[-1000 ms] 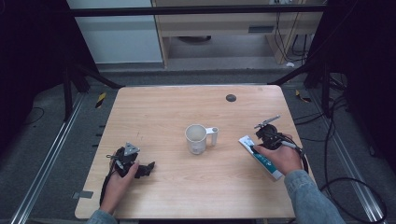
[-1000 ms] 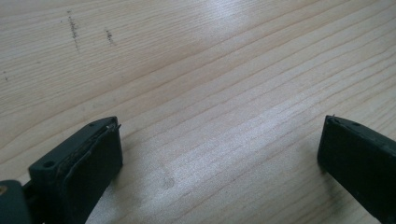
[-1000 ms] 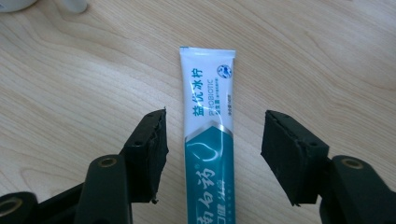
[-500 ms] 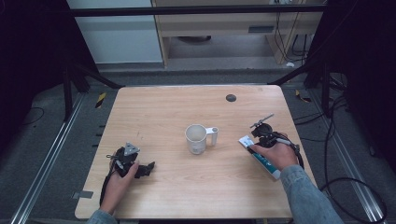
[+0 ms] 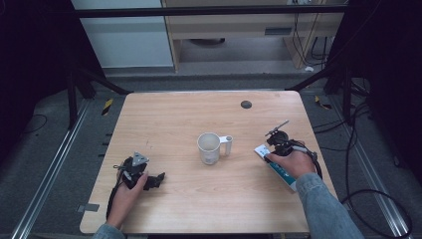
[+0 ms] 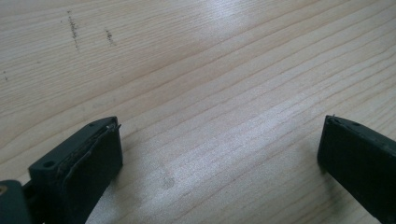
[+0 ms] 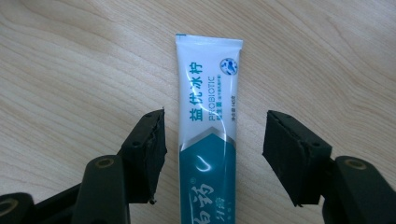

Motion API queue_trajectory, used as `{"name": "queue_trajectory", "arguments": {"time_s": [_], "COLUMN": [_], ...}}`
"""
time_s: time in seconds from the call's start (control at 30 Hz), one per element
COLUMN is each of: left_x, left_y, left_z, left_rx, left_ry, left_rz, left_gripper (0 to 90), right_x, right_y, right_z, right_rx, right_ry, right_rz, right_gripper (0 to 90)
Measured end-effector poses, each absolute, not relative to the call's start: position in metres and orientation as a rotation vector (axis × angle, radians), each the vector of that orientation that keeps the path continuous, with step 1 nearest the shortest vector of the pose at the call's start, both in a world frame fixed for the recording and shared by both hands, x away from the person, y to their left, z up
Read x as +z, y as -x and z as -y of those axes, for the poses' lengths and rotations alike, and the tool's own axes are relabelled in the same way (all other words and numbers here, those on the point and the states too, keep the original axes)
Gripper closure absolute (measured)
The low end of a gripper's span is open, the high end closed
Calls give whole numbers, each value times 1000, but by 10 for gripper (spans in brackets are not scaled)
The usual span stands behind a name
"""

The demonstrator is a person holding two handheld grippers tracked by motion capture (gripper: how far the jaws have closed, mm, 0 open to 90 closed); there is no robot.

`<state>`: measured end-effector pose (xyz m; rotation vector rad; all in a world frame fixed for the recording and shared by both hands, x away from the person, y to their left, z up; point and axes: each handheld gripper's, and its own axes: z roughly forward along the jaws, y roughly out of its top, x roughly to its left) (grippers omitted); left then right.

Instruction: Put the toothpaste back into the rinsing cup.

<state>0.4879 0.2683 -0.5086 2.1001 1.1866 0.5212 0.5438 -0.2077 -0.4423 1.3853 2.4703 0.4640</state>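
Right gripper [image 7: 212, 140]: in the right gripper view its two black jaws stand apart on either side of the toothpaste tube, with a gap of bare wood between each pad and the tube; nothing is gripped. The jaws have just been closing a little, with the tube lying between them. In the high view the gripper [image 5: 272, 141] sits at the right of the frame, in the person's right hand.
Toothpaste tube [image 7: 208, 121]: white and teal, lying flat on the table, its crimped flat end toward the top of the right gripper view and its teal part running off the bottom edge. In the high view the tube [image 5: 278, 170] lies at the right of the table, partly under the right hand.
Left gripper [image 6: 219, 154]: jaws wide apart, released, with only wood grain between them. In the high view it [image 5: 158, 180] rests at the lower left of the table, held by the left hand.
Mug [image 5: 209, 148]: white, upright, in the middle of the table, handle toward the frame's right, well apart from both grippers.
Table [image 5: 189, 114]: light wood, with a small dark round spot [image 5: 246, 104] near its upper right.
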Motion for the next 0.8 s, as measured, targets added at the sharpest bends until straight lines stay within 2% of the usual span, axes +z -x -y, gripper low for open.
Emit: {"name": "queue_trajectory", "arguments": {"time_s": [0.8], "left_x": [-509], "left_y": [-488], "left_z": [-268], "left_rx": [521], "left_ry": [-2100], "left_rz": [-1187], "left_gripper": [0], "right_x": [-450], "right_y": [-549], "right_z": [203], "right_rx": [428], "right_ry": [-1369], "right_rz": [-2505], "right_gripper": [410]}}
